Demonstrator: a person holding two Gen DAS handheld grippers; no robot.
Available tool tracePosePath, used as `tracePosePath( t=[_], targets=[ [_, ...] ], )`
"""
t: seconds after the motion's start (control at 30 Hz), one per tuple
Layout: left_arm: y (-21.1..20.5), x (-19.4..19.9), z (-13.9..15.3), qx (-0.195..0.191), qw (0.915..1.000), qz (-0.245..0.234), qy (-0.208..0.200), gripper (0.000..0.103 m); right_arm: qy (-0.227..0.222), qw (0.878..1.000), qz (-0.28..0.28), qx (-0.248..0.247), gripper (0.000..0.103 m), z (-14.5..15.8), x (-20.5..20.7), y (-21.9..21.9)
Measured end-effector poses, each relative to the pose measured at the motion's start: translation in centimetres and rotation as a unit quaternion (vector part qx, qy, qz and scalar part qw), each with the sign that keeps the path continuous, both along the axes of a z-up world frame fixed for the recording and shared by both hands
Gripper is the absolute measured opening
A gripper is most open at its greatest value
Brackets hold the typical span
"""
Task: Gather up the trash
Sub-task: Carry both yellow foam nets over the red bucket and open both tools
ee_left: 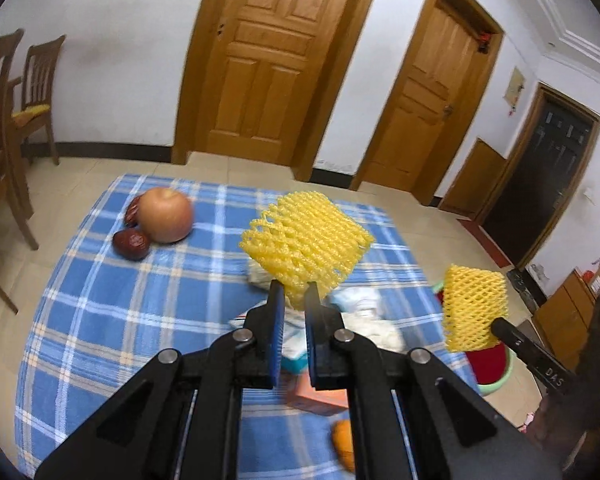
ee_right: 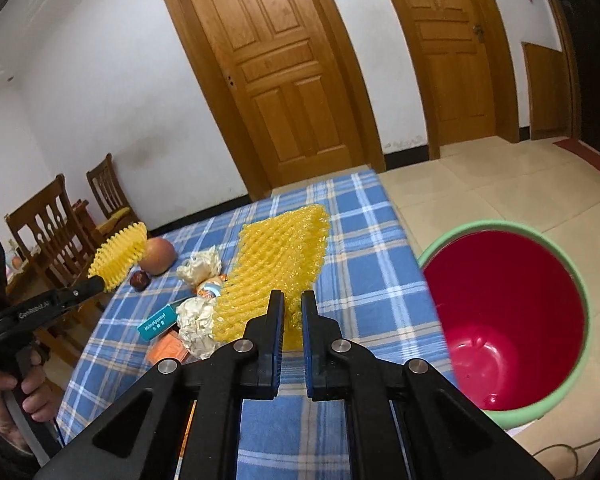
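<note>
Two yellow foam fruit nets, soft open mesh with a ribbed lattice, are both off the counter (ee_left: 100,300). My left hand-held gripper (ee_left: 293,292) is clamped on the lower corner of the left foam net (ee_left: 306,240), which fans out above the black fingers with blue pads. My right hand-held gripper (ee_right: 292,304) is pinched on the bottom edge of the right foam net (ee_right: 276,264), a flattened sleeve standing up over the cloth. Each net is lifted clear of the blue-and-white checked tablecloth (ee_right: 364,264). Below them lies a cluster: crumpled white tissue (ee_right: 196,320), a teal box (ee_right: 158,322), an orange pack (ee_right: 166,350), and a small wrapper, blurred. Far corner: a round smooth apple (ee_left: 166,216) touching wrinkled dark red dates (ee_left: 131,243). A red plastic bucket (ee_right: 504,320) with a green rim sits on the tiled floor just beside the counter's right edge, mouth open. Wooden chairs (ee_right: 48,224) stand on the left.
</note>
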State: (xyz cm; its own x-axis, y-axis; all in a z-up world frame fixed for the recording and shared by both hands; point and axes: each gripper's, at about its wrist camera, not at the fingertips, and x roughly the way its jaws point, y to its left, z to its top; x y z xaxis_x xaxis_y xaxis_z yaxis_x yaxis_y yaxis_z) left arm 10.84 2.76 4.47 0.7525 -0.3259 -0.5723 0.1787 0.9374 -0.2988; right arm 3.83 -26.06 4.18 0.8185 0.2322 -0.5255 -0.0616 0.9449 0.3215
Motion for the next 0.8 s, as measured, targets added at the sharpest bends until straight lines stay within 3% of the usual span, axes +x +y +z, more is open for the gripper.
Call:
tracePosePath(
  t=[0.4,0.8],
  targets=[
    [-8.4,-1.0,1.6,-0.001,0.9964,-0.084,-0.011,0.008,-0.025,0.997,-0.068,-0.005,0.008,1.9,-3.2,-5.2],
    [-19.3,-0.5,-1.0,0.025,0.984,-0.174,0.027,0.008,0.002,0.989,-0.15,-0.004,0.008,-0.6,-4.5,-12.1]
  ],
)
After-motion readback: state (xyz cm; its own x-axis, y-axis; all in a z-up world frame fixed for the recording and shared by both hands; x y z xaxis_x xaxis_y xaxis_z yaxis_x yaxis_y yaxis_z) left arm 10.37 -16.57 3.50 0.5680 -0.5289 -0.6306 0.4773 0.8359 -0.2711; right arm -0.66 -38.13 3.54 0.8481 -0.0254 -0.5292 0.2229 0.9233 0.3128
